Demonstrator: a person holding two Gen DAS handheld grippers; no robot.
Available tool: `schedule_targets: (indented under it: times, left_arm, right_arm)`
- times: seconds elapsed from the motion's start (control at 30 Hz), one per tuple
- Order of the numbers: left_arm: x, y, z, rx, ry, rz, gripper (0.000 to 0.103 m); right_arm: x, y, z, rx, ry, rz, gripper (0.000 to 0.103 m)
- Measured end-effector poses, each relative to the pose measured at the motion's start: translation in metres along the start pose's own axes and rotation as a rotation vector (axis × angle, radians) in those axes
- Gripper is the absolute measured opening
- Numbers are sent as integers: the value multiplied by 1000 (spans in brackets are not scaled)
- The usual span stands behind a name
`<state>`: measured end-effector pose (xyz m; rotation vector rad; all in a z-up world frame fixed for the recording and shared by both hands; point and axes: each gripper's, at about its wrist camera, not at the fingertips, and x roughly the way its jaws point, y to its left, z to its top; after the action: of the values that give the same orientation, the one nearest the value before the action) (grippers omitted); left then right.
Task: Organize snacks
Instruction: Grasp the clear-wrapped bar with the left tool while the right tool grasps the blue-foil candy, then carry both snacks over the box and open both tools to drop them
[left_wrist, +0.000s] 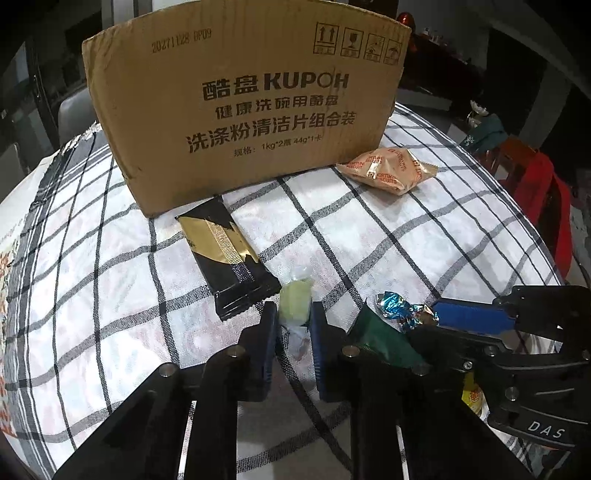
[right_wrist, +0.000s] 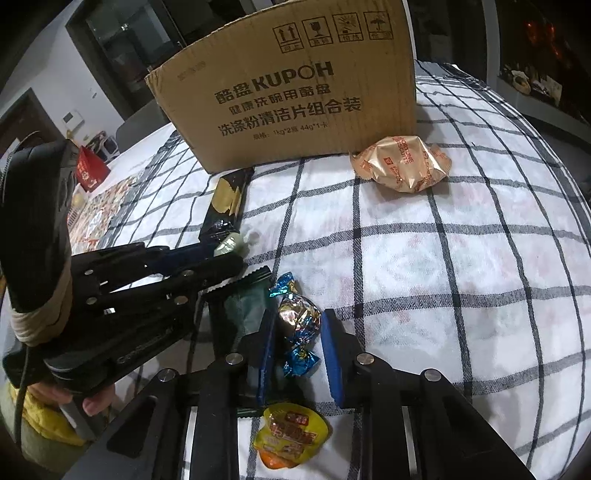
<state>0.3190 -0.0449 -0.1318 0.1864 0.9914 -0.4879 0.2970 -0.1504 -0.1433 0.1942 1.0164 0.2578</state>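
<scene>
With both grippers down among the snacks, the left gripper (left_wrist: 293, 325) has its 2 pads closed against the pale green candy (left_wrist: 294, 303) on the checked cloth (left_wrist: 369, 229), beside the black and gold bar (left_wrist: 227, 258). The right gripper (right_wrist: 297, 350) sits spread around the blue foil candy (right_wrist: 297, 317), not pinching yet. Best play: squeeze each candy at its body, not the twisted ends, and lift straight up toward the cardboard box (left_wrist: 251, 110). The box's opening is out of sight, and the green packet (right_wrist: 247, 310) is half buried under the left gripper.
</scene>
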Motion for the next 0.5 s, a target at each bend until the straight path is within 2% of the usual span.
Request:
schedule_targets:
  times: [0.5]
  left_arm:
    - [-34, -5, 2, -29, -48, 43, 17]
  right_arm:
    - [-21, -1, 9, 11, -58, 13, 25]
